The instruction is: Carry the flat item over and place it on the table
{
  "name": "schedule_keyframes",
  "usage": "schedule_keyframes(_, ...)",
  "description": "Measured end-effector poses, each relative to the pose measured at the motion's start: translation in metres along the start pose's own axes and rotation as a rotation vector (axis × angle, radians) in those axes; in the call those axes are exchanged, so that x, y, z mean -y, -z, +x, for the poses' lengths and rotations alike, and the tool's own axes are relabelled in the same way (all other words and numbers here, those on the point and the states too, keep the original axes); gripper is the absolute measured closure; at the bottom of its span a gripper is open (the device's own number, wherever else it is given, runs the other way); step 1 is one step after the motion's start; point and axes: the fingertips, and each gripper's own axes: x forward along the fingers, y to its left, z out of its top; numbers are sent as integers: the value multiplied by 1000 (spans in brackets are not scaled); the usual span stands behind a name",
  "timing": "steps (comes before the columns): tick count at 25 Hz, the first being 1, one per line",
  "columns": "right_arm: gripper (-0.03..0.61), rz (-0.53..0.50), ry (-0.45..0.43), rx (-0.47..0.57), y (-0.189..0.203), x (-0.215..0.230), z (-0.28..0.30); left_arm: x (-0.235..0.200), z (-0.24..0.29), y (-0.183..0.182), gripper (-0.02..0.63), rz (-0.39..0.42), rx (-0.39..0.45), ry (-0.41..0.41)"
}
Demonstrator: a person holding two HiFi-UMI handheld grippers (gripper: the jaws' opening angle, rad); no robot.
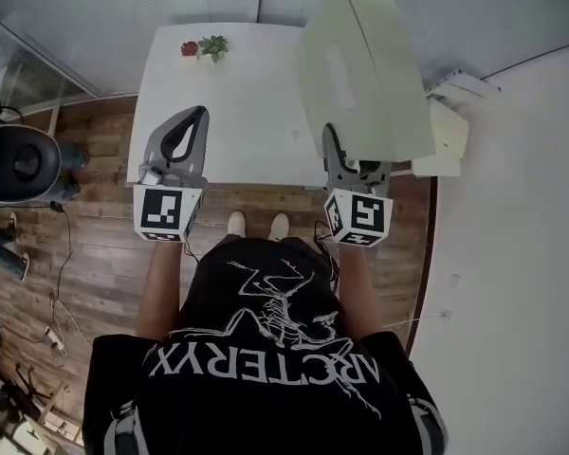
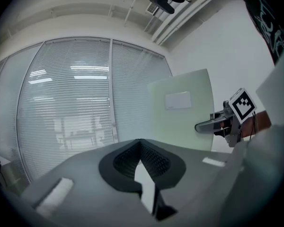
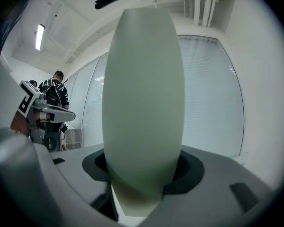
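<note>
Board (image 1: 365, 64) sits clamped, apparently edgewise, in right tool (image 1: 331, 136).

White "ARC'TERYX" lettering, upside down in the head view, on the person's black shirt (image 1: 266, 373)

Head camera looks steeply down on the bench (image 1: 237, 93); left claw (image 2: 140, 140) and right claw (image 1: 329, 133) cameras angle upward, sharing the flat panel (image 1: 360, 64).
</note>
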Motion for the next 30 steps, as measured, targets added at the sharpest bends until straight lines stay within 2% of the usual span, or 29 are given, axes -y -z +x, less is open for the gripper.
schedule_keyframes(12, 313, 16, -30, -28, 18, 24, 13, 13, 19, 1, 605, 7, -17, -21)
schedule_keyframes(16, 313, 16, -33, -48, 35, 22, 18, 11, 17, 5, 604, 11, -30, -31)
schedule_keyframes(24, 313, 41, -39, -167, 117, 15, 31, 11, 8, 6, 604, 26, -50, -40)
schedule_keyframes(30, 313, 39, -22, -211, 176, 6, 45, 10, -6, 11, 605, 29, -78, -40)
